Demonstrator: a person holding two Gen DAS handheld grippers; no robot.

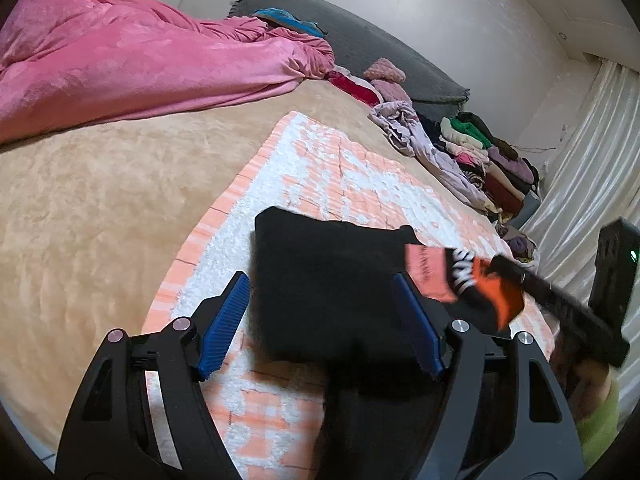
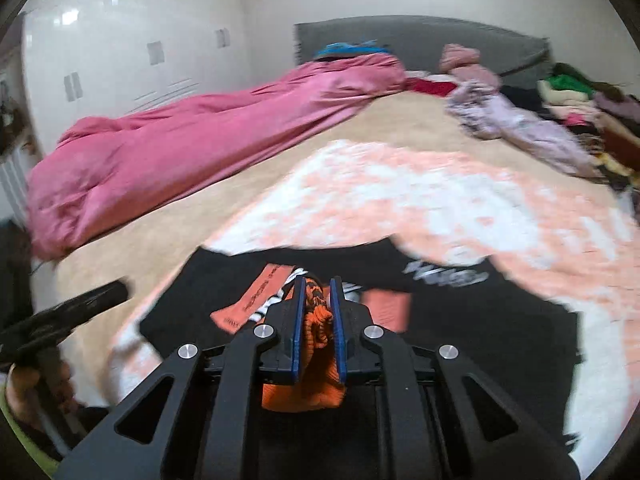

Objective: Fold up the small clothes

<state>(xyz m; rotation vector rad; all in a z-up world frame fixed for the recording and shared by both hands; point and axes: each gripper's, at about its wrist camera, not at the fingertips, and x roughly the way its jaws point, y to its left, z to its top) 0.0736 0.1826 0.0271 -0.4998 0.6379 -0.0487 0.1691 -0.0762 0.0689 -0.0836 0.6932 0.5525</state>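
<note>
A black garment [image 1: 320,280] with orange trim and white lettering lies on an orange-and-white checked mat [image 1: 340,168] on the bed. My left gripper [image 1: 320,304] stands open low over the garment's near part, with the cloth between its blue pads [image 1: 224,320] but not pinched. My right gripper [image 2: 318,284] is shut on a bunched orange piece [image 2: 316,340] of the garment and holds it raised above the black cloth [image 2: 460,320]. In the left wrist view its dark fingers [image 1: 552,300] come in from the right, lifting the orange edge [image 1: 500,292].
A pink duvet [image 1: 140,60] is heaped on the beige bedspread [image 1: 100,220] at the far left. A pile of mixed clothes [image 1: 472,148] runs along the right side by the grey headboard [image 1: 360,36]. White curtains [image 1: 592,168] hang at the right.
</note>
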